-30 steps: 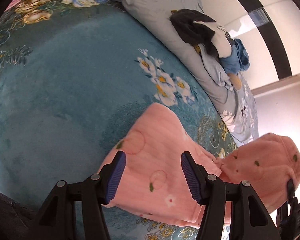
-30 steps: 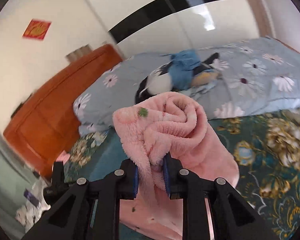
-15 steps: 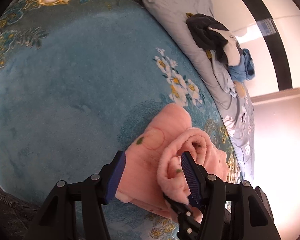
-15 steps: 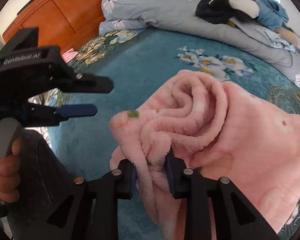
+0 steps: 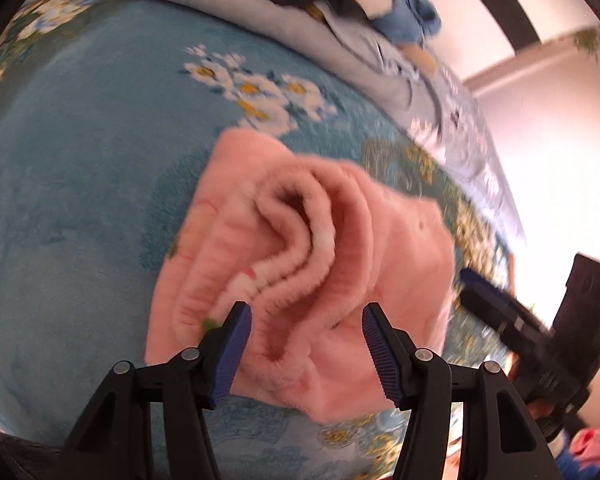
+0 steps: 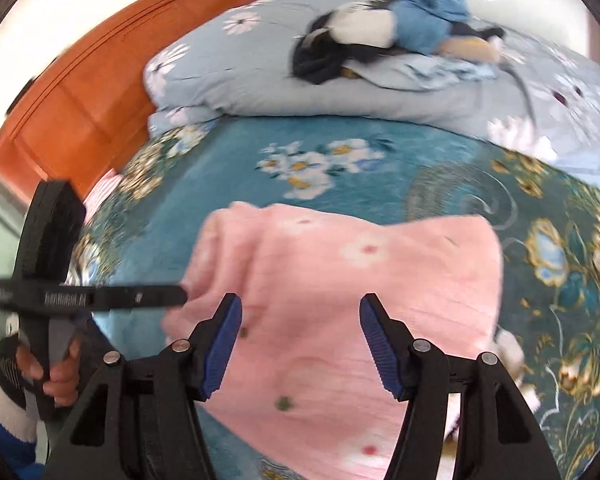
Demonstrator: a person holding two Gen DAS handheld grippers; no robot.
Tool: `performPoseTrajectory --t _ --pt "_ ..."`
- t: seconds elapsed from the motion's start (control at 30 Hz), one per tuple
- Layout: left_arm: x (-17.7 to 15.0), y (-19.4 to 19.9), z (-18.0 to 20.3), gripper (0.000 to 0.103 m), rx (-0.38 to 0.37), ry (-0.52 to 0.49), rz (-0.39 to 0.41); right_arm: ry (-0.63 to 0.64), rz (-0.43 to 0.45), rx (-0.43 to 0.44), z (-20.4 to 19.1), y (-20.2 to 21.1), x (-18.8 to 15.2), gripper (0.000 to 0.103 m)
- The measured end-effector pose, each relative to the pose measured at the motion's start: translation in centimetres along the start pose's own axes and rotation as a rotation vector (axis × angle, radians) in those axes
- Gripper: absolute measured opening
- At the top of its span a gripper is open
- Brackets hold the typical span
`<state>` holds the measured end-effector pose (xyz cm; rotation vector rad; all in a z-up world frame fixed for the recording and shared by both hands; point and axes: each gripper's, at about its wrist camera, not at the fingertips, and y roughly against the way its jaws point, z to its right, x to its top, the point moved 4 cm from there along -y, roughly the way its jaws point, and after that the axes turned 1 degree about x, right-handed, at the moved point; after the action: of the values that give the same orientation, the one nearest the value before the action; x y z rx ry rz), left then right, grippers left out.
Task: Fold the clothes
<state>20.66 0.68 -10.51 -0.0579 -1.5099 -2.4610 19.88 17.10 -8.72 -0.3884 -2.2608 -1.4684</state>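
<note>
Left gripper (image 5: 306, 346) stands spread over the near edge of the pink garment (image 5: 312, 264), its pads clear of the fleece, nothing pinched. In the left wrist view the garment lies on the teal blanket (image 5: 80, 200) at the centre, a thick roll of folded layers bunched along its left half, the flatter part running toward 3 o'clock. The right gripper's body shows blurred at 4 o'clock in that view.

Right gripper (image 6: 300, 344) is opening, jaws well apart; the garment lies under and between them, but the pads are not pressing it, so the cloth appears let go. In the right wrist view the garment (image 6: 360, 272) spreads from 9 o'clock to 3 o'clock across the middle, the top face fairly smooth. At 9 o'clock the left gripper shows from the side, held by a hand (image 6: 58, 364) in a white cuff. At 12 o'clock a grey duvet (image 6: 240, 76) carries a pile of clothes (image 6: 384, 32), well apart from the pink piece, with the wooden headboard (image 6: 80, 92) at 10 o'clock.

Judging by this, one fold has just been laid over and released. The left edge is still lumpy, so the next move likely calls for flattening that roll, or pinching a fresh edge with both grippers for a second fold. The fleece is thick and springy; it may unroll if not pressed down
</note>
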Motion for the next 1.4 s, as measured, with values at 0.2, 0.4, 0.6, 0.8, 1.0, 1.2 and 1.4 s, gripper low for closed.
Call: performPoseTrajectory --t 0.2,0.4,0.6,0.8,1.0,1.2,1.4 --pt "-0.5 -2.1 1.2 0.062 0.127 -0.087 -0.065 -0.187 0.011 -0.005 4.2 0.1 -0.3 0.063" --pt "-0.9 -2.1 2.1 0.033 0.202 -0.163 -0.052 -0.26 0.031 -0.011 6.3 0.7 -0.5 0.063" --pt "0.0 0.6 1.2 0.01 0.141 -0.099 0.004 -0.273 0.058 -0.011 7.2 1.5 -0.4 0.063" --pt "0.4 1.9 -3.3 0.01 0.179 0.048 0.004 -0.272 0.055 -0.003 7.6 1.5 -0.7 0.063" --pt "0.5 -0.3 -5.5 0.014 0.256 0.121 -0.051 -0.272 -0.014 -0.011 7.9 -0.8 -1.7 0.063" --pt "0.5 0.0 -6.0 0.019 0.204 0.149 -0.035 -0.242 -0.044 -0.03 7.9 -1.3 -1.9 0.063" --pt "0.7 4.0 -2.5 0.027 0.209 0.052 0.085 -0.13 -0.035 -0.043 6.4 1.0 -1.8 0.063"
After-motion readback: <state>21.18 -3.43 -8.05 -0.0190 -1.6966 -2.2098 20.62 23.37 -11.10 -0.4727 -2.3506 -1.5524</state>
